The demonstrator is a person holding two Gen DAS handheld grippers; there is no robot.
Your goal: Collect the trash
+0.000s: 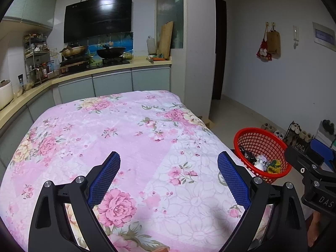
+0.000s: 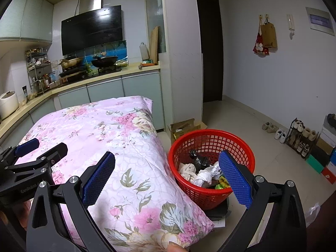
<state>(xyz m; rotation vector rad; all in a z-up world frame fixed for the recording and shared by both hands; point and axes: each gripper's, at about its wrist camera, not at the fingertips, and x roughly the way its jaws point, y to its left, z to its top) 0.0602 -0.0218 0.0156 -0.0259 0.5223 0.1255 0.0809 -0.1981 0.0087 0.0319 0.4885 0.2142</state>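
A red mesh basket [image 2: 212, 145] stands on the floor to the right of a table covered with a pink floral quilt [image 1: 117, 130]. It holds crumpled white paper [image 2: 204, 175], a black bag [image 2: 198, 158] and a green-yellow wrapper [image 2: 222, 183]. The basket also shows in the left wrist view [image 1: 261, 140]. My left gripper [image 1: 169, 175] is open and empty above the quilt. My right gripper [image 2: 167, 175] is open and empty over the quilt's right edge, its right finger in front of the basket. No loose trash shows on the quilt.
A kitchen counter [image 1: 117, 68] with stove and pans runs behind the table. A cardboard box [image 2: 184, 127] sits behind the basket. A shoe rack [image 2: 300, 138] and shoes stand along the right wall. A dark doorway [image 2: 210, 48] is at the back.
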